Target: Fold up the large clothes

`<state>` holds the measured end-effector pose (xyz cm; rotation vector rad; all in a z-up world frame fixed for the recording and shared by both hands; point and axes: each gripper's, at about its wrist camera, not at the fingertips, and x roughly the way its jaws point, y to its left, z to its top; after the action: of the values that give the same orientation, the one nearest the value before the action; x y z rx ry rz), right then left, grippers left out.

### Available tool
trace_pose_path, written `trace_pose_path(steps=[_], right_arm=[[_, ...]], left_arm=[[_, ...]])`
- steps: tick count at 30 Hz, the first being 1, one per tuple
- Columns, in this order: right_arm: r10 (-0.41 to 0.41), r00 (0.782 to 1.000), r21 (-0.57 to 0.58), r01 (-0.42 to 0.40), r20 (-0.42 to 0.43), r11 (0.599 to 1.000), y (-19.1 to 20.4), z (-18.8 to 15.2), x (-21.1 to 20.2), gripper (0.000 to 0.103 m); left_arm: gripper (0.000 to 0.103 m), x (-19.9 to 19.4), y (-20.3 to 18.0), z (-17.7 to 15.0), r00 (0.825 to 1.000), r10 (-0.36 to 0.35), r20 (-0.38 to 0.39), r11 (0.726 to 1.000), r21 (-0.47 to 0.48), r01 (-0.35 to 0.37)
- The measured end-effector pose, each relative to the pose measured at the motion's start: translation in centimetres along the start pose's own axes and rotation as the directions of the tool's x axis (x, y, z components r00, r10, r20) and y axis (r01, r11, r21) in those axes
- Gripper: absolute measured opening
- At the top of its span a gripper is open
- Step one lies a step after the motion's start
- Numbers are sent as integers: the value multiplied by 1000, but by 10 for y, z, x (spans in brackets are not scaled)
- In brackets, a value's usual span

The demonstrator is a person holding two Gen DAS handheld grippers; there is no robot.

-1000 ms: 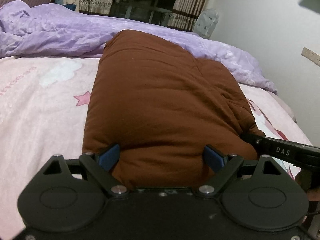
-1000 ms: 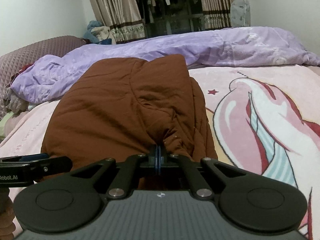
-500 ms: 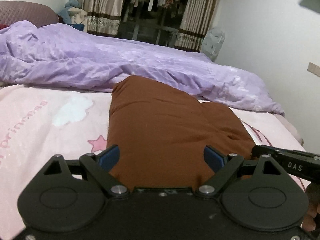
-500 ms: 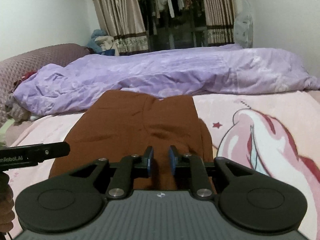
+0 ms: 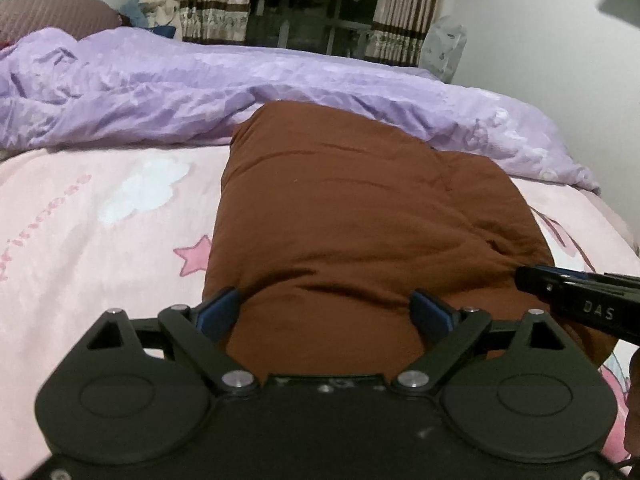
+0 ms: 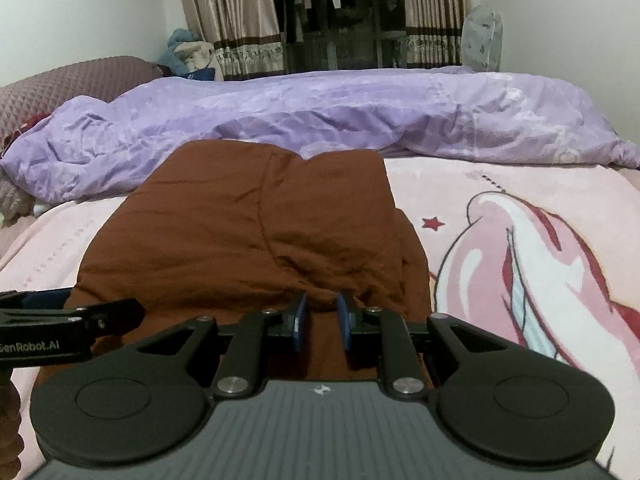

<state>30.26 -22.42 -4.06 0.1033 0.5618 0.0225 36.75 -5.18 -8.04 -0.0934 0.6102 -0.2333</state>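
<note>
Behind the work area a crumpled lilac quilt (image 6: 340,120) lies across the far side of the bed, its shiny, creased fabric touching the far edge of the brown garment (image 6: 248,232); past it hang striped beige curtains (image 6: 228,28) around a dark opening with hung clothes, and a quilted mauve cushion (image 6: 76,80) sits at far left with a heap of blue and cream fabric (image 6: 188,54) behind it. The garment is a thick, padded, matte bundle, folded into a rough rectangle with rounded corners, lying on the pink printed blanket (image 5: 100,240) about mid-bed, its near edge directly under both grippers. Open blanket extends to the left of the garment (cloud and star print) and to the right (large cartoon figure, red star), so both long sides are free; only the far end is crowded by the quilt. A white wall (image 5: 560,40) bounds the bed on the right. Left gripper (image 5: 326,312): jaws spread wide, blue pads apart over the garment's near edge, nothing pinched. Right gripper (image 6: 322,322): jaws have just been opening and now stand narrowly parted, a bit of brown fabric visible between the pads but not clamped (released). Each gripper shows at the edge of the other's view, close beside it.
</note>
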Motion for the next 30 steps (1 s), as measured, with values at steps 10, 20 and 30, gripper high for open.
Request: trace_pose_path(steps=[10, 20, 30], right_arm=[[0, 1000, 3, 0, 1, 1000, 1, -3, -1, 22], [-18, 1000, -20, 18, 7, 1000, 7, 6, -34, 28], [-32, 998, -14, 33, 56, 999, 9, -20, -77, 33]], left_arm=[[97, -3, -2, -3, 1000, 7, 7, 1000, 0, -7], [94, -46, -8, 3, 1000, 23, 17, 1000, -13, -23], [94, -83, -26, -32, 1000, 0, 31, 1000, 13, 0]])
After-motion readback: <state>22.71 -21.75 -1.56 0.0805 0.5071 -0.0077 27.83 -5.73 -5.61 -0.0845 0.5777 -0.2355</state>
